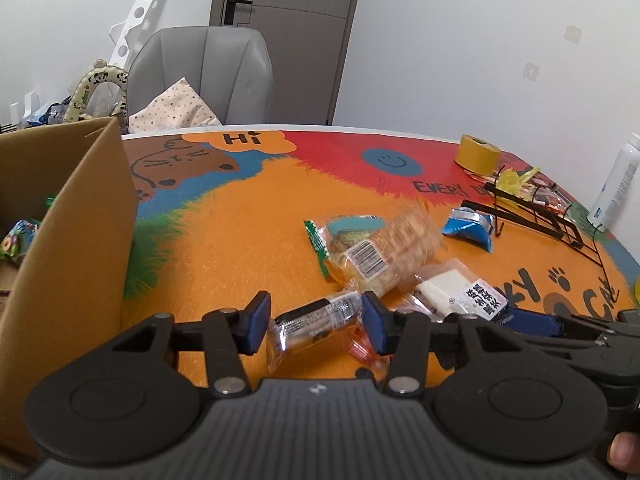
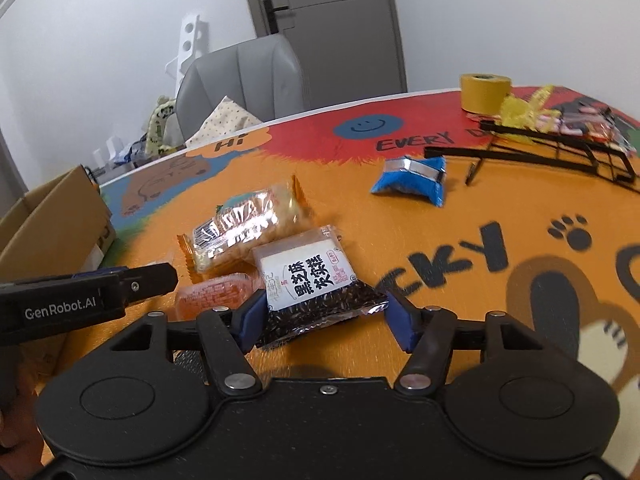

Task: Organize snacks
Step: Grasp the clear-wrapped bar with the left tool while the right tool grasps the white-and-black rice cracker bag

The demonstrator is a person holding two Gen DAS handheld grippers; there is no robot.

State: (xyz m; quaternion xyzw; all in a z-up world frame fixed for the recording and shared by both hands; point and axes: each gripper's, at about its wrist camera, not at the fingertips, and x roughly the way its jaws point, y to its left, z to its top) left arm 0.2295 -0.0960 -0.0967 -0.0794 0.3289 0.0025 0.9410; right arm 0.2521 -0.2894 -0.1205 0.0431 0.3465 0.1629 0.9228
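Both grippers (image 1: 316, 322) (image 2: 326, 320) matte black w/ blue pads, silver pivot screws, white "GenRobot.AI" lettering on one.

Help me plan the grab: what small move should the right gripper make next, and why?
Probably finish closing. The right gripper straddles the black sesame cake packet, its blue pads at the edges; whether they press yet is unclear. Then lift toward the cardboard box.

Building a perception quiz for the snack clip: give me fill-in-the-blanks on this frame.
1. The tape roll is ___ in colour.
2. The box is made of ___.
3. The right gripper straddles a dark packet with a ___ label.
4. The snack lying nearest the wire rack is ___.

Missing words: yellow; cardboard; white; blue.
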